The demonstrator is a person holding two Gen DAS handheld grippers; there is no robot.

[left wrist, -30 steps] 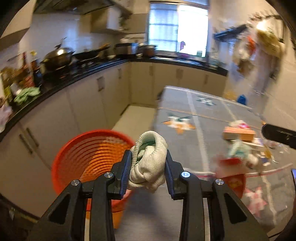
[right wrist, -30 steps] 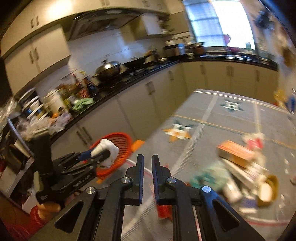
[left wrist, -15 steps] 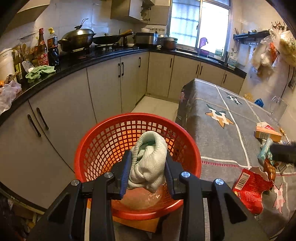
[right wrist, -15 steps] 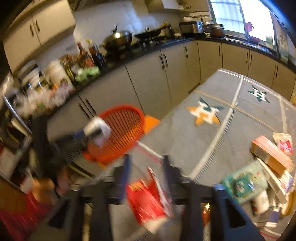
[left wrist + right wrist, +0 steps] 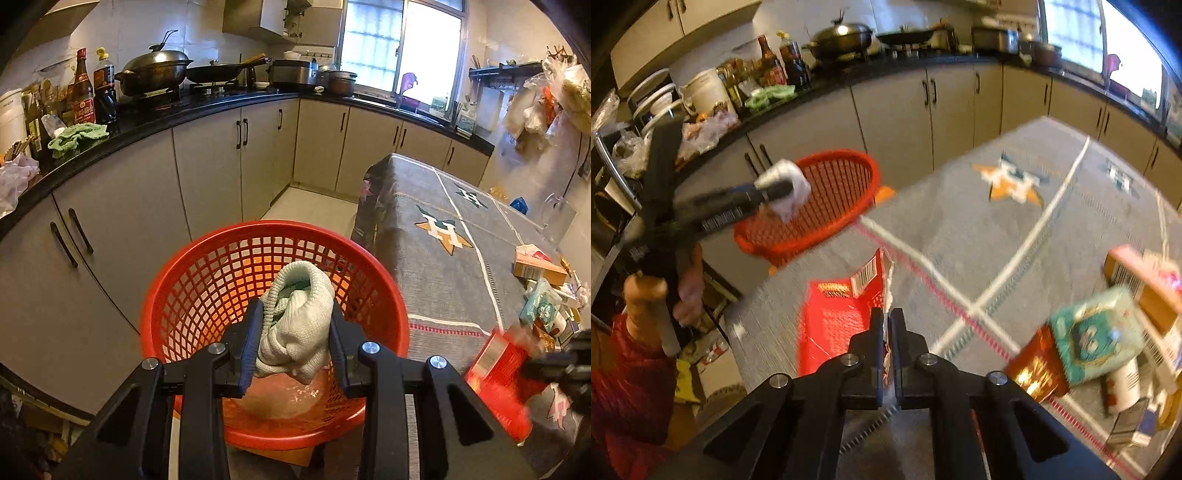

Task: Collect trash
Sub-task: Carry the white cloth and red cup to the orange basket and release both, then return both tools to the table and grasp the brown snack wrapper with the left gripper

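My left gripper (image 5: 295, 325) has its jaws clenched on a balled-up pale cloth (image 5: 295, 321), a knitted rag with a greenish fold tucked in its top. The cloth bulges out above and below the pads, and it hangs directly over the mouth of the orange basket (image 5: 207, 258), above the rim and not touching the mesh. The right wrist view shows the same thing from the side: the cloth (image 5: 785, 188) sits at the basket's near rim (image 5: 849, 157), held out on my left gripper (image 5: 775, 190).

My right gripper (image 5: 886, 325) has its jaws nearly together, pinching the torn edge of a red snack wrapper (image 5: 838, 317). The wrapper's barcode faces up, and most of the wrapper lies to the left of the jaws, over the desk (image 5: 960, 240) near its corner. From the left wrist view that wrapper (image 5: 502, 373) is a blurred red shape at the desk's near edge, just right of the basket.

The desk wears a grey cloth with star emblems and white lines. Farther right on it lies a heap of other rubbish: a teal tissue pack (image 5: 1097, 332), a shiny orange packet (image 5: 1034, 369) and a cardboard box (image 5: 1145, 277), all close together.

The basket stands beside the desk's corner, in front of the kitchen cabinets (image 5: 207, 166).
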